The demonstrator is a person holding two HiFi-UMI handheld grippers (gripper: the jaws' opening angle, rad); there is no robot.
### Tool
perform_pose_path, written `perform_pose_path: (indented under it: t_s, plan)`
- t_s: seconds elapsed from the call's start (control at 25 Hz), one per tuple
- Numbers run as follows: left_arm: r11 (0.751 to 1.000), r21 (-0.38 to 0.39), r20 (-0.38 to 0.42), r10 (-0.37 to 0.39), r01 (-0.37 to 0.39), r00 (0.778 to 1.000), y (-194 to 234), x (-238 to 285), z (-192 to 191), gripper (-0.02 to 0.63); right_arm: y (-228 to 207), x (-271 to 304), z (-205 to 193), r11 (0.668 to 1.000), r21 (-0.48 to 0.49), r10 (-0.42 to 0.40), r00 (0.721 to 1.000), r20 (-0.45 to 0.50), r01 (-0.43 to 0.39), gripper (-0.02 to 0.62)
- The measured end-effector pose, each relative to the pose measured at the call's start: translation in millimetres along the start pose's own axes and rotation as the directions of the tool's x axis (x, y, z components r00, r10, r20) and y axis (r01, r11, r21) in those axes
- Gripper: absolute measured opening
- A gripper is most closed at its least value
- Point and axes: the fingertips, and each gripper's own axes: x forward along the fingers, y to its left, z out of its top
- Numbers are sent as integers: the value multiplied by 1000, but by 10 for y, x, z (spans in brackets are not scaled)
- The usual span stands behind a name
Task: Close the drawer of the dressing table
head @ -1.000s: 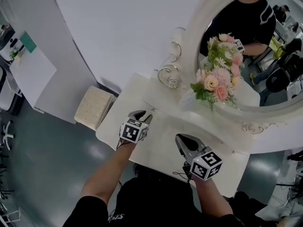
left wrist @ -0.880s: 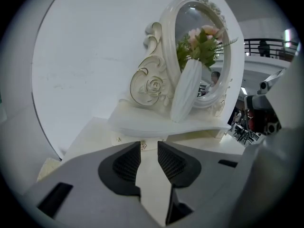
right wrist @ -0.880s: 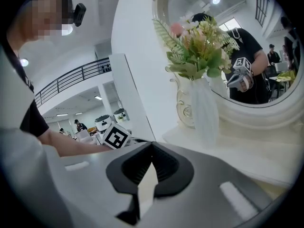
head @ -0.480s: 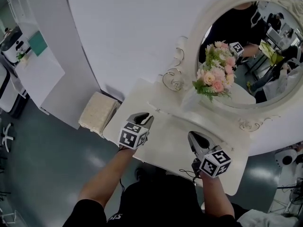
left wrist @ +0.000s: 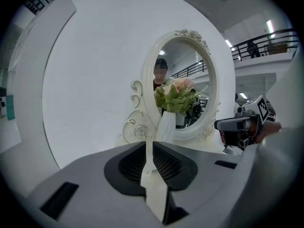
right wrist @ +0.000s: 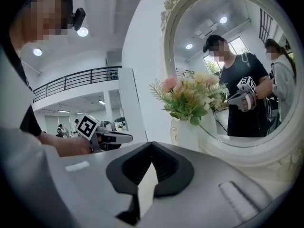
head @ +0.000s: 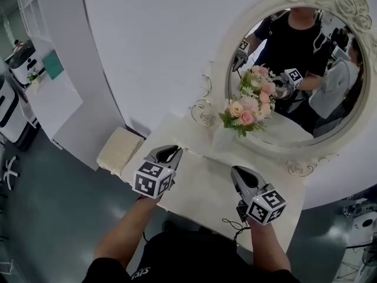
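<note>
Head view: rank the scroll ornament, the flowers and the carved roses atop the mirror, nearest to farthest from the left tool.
From the left tool, whose jaws have just been closing with nothing between them:
1. Scroll ornament, ahead and slightly right.
2. Flowers, farther right, before the mirror.
3. Carved roses, top right of its frame.

Dressing table (head: 200, 184): cream-white, flat top with a shaped front edge, set against the white wall.
Oval mirror (head: 294, 122): ornate cream frame, upright at the table's back.
Drawer: I cannot make out its front from above; state undetermined.
</note>
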Motion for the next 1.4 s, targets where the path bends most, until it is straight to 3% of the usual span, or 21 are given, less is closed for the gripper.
perform_pose_path:
  t_s: [0.28, 0.48, 0.8, 0.96, 1.16, 1.4]
  plan:
    - [1000, -4, 31, 31, -31, 999, -181, -75, 322, 43, -278, -234, 237, 999, -18, 38, 999, 20, -38, 9]
    - [998, -50, 103, 48, -43, 994, -191, -197, 535, 29, -401, -306, 540, 999, -42, 28, 994, 104, -24, 9]
    - [996, 12, 183, 87, -91, 979, -47, -334, 1040, 19, -372, -498, 1133, 988, -150, 18, 973, 230, 18, 9]
    - [994, 37, 217, 96, -106, 971, -2, -341, 1064, 14, -384, -482, 962, 987, -149, -24, 974, 227, 59, 8]
    - [996, 20, 174, 78, -83, 982, -52, -258, 742, 8, -377, -415, 624, 991, -116, -41, 984, 174, 62, 8]
    - [997, 9, 144, 81, -83, 986, -64, -229, 582, 8, -337, -402, 593, 993, -105, -31, 985, 172, 50, 8]
